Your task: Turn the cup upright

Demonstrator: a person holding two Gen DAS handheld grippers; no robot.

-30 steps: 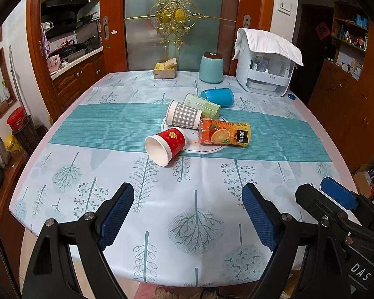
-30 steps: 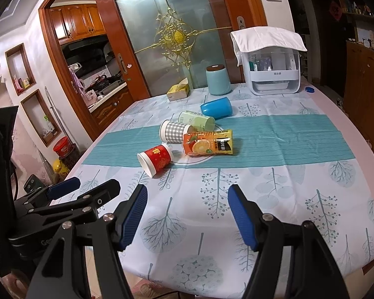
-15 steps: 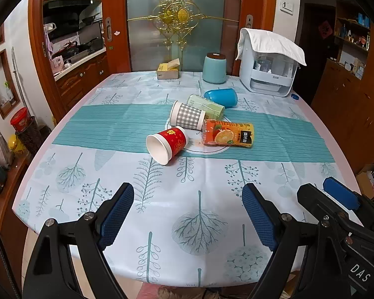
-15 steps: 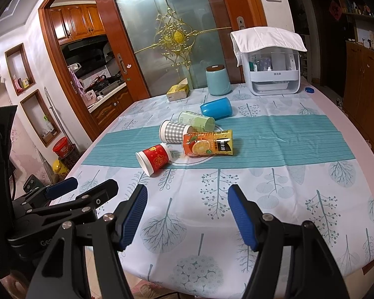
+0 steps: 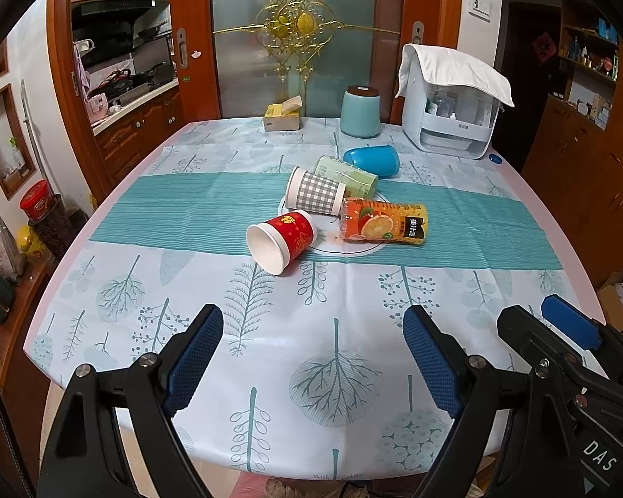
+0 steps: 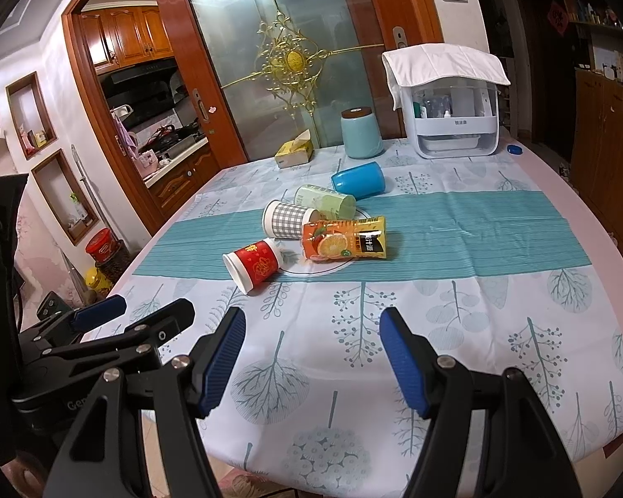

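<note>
Several cups lie on their sides mid-table: a red paper cup [image 5: 281,240] [image 6: 253,264] nearest me with its mouth towards me, a grey checked cup [image 5: 315,191] [image 6: 288,219], a pale green cup [image 5: 347,174] [image 6: 326,202] and a blue cup [image 5: 371,160] [image 6: 358,180]. An orange juice carton [image 5: 384,223] [image 6: 344,239] lies beside them. My left gripper [image 5: 311,357] is open and empty above the near table edge. My right gripper [image 6: 313,357] is open and empty too, also well short of the cups.
The table [image 5: 515,174] carries a teal-striped tree-print cloth. At the far end stand a teal canister [image 5: 360,111], a yellow tissue box [image 5: 282,118] and a white rack under a towel [image 5: 450,99]. Wooden cabinets stand to the right, a kitchen doorway to the left.
Both grippers have drifted slightly; the left view has risen and backed off a little. The cups have not moved and both jaws stay open.
</note>
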